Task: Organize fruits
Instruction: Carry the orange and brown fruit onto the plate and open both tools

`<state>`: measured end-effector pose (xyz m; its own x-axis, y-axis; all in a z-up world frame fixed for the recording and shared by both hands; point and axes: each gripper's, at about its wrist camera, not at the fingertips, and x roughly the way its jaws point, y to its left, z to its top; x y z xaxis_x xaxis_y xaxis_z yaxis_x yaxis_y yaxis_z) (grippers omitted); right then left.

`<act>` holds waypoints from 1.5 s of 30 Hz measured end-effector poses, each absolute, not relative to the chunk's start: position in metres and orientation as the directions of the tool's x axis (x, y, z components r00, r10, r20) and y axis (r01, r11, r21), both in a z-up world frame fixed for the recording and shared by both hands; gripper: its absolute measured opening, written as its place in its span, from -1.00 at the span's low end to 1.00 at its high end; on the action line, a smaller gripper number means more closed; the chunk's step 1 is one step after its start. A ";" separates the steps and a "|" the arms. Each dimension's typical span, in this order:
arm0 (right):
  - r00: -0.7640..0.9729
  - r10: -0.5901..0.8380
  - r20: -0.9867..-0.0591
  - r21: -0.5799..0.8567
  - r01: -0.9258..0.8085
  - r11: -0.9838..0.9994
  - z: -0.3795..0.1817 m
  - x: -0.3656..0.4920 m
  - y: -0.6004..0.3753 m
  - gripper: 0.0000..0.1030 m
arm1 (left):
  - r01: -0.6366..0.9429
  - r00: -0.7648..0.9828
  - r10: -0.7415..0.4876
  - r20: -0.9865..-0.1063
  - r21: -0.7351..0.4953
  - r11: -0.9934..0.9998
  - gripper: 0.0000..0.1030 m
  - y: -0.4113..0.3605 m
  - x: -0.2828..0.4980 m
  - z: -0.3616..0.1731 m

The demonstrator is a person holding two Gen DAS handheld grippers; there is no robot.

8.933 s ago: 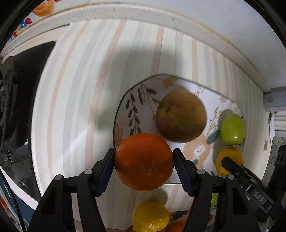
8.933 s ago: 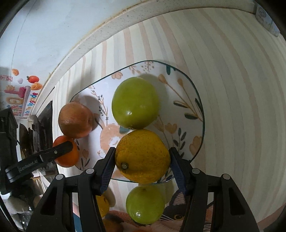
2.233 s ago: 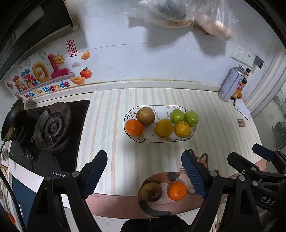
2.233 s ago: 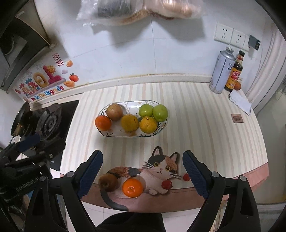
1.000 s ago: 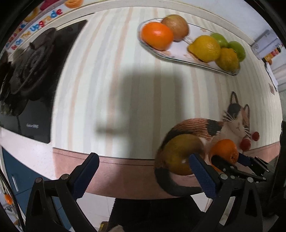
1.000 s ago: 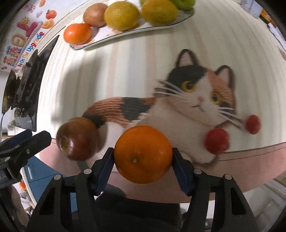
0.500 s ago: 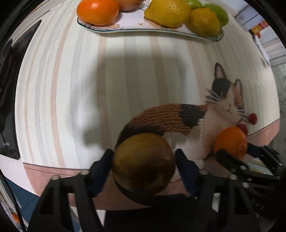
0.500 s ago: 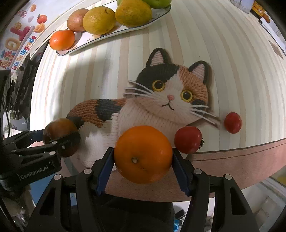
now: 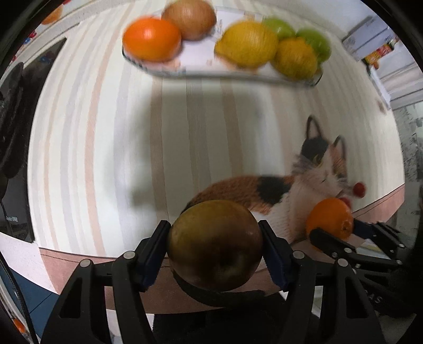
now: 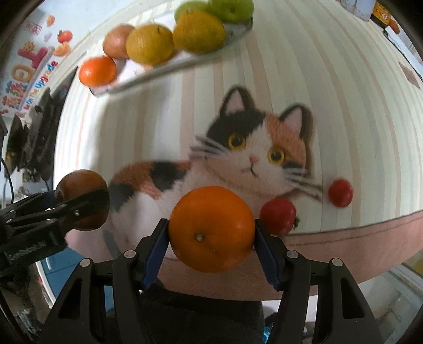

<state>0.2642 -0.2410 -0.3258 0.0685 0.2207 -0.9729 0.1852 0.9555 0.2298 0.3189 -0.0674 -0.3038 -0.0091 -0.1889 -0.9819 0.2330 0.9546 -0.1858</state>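
Left wrist view: left gripper has its jaws clamped on a dark brown-green apple, both blue pads pressed to its sides, at the near edge of the striped tabletop. Whether the apple touches the surface cannot be told. Just beyond it lies a cat-shaped mat, with 2 small red fruits by its right end. At right, the right gripper holds an orange over the mat's near right part. At the far side, a plate carries 6 fruits: an orange fruit at left, a brown apple behind it, 2 yellow citrus in the middle, 2 green fruits at right. The far half is motion-blurred. A black stove sits at far left.

Right wrist view: right gripper has its jaws clamped on the orange, stem end facing the camera, above the near edge of the cat mat. 1 red fruit sits just right of the orange, a 2nd farther right, beside the mat's whiskers. At left, the left gripper grips the dark apple near the mat's tail end. The plate lies far left, well apart from the mat, with the same 6 fruits. Wall stickers show at the far left.
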 end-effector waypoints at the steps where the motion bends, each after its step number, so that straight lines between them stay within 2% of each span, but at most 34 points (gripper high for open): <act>1: 0.081 0.228 -0.970 0.240 0.188 0.952 -0.320 0.268 -0.242 0.26 | 0.230 0.001 -0.201 -0.980 -0.195 0.953 0.25 -0.061 0.320 -0.294; 10: 0.249 0.308 -0.918 0.350 0.146 0.925 -0.239 0.360 -0.250 0.26 | 0.196 0.123 -0.350 -0.929 -0.323 0.926 0.25 -0.043 0.403 -0.202; 14: 0.286 0.287 -0.914 0.328 0.107 0.939 -0.219 0.430 -0.245 0.26 | 0.185 0.180 -0.334 -0.925 -0.302 0.935 0.25 -0.037 0.456 -0.186; 22: 0.170 0.228 -0.959 0.246 0.098 0.964 -0.269 0.552 -0.228 0.26 | 0.095 0.093 -0.243 -0.966 -0.234 0.968 0.25 -0.027 0.554 -0.246; 31: 0.067 0.186 -0.980 0.191 0.074 0.979 -0.315 0.575 -0.219 0.27 | 0.066 -0.026 -0.183 -0.983 -0.185 0.981 0.25 -0.027 0.583 -0.304; 40: -0.001 0.166 -0.986 0.165 0.036 0.986 -0.326 0.580 -0.207 0.29 | 0.068 -0.061 -0.188 -0.980 -0.192 0.979 0.26 -0.027 0.572 -0.319; 45: 0.011 0.176 -0.984 0.176 0.062 0.982 -0.314 0.575 -0.214 0.56 | 0.041 -0.084 -0.192 -0.978 -0.196 0.980 0.28 -0.028 0.575 -0.319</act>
